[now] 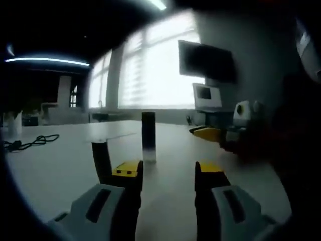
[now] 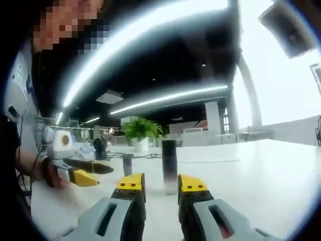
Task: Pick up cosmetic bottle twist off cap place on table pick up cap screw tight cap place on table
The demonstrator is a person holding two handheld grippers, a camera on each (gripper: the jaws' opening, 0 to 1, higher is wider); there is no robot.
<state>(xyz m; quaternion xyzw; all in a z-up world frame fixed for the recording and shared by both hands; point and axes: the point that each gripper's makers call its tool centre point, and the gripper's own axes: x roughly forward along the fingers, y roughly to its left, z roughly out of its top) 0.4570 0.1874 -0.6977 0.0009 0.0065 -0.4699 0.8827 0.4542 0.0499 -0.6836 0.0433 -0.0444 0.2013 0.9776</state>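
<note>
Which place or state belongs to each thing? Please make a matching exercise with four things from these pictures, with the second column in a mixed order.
Things:
1. cosmetic bottle
2. cable
3. plant
4. monitor

Places or states:
A. green, far in the background
B. dark screen, mounted high
C. stands upright on the table
D. lies loosely on the table

Pairs: 1-C, 2-D, 3-A, 4-B
</note>
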